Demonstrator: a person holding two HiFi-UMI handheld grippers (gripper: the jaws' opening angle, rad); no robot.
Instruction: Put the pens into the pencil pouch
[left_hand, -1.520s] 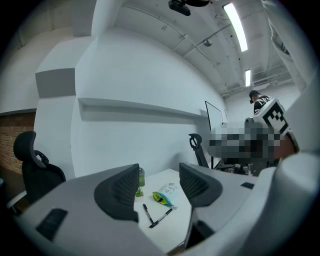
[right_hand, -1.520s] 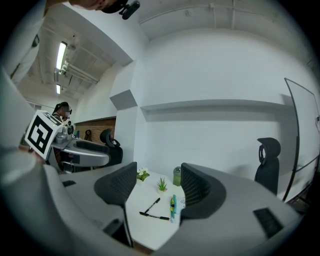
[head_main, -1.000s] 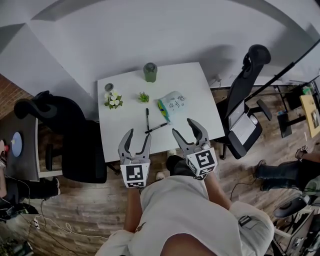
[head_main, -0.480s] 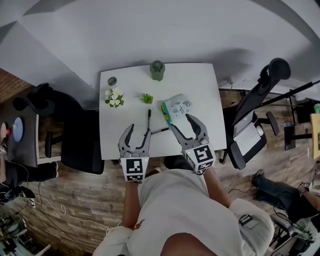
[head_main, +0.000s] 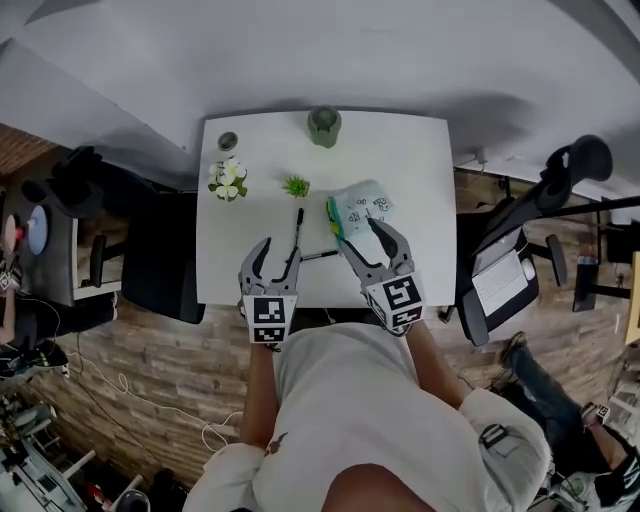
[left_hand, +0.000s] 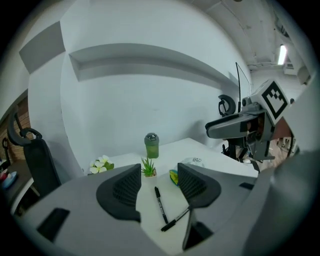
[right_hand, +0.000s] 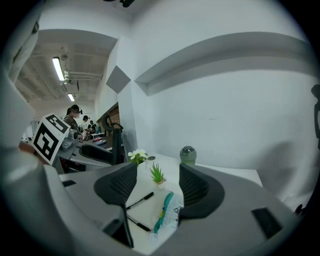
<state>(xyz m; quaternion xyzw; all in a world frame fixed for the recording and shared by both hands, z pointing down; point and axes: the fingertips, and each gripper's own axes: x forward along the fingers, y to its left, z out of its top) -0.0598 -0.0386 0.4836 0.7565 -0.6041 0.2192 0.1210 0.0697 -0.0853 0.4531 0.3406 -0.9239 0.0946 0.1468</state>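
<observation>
Two black pens lie on the white table (head_main: 420, 180): one pen (head_main: 298, 228) points away from me, the other pen (head_main: 318, 256) lies crosswise near the front edge. The pencil pouch (head_main: 358, 208), clear with a green zip edge, rests just to their right. My left gripper (head_main: 278, 250) hovers open over the front edge beside the pens; its jaws have just been closing a little, with nothing between them. My right gripper (head_main: 360, 235) stands open above the near end of the pouch. In the left gripper view the pens (left_hand: 160, 204) lie between and beyond the jaws. In the right gripper view the pouch (right_hand: 167, 210) lies below the jaws.
A green bottle (head_main: 324, 126) stands at the table's far edge. A small potted plant (head_main: 295, 186), a bunch of white flowers (head_main: 228, 180) and a small round tin (head_main: 228, 141) are at the left. Black office chairs (head_main: 150, 250) flank the table on both sides.
Both grippers have moved forward and down, from in front of the table to over its near edge, closer to the pens and the pouch.
</observation>
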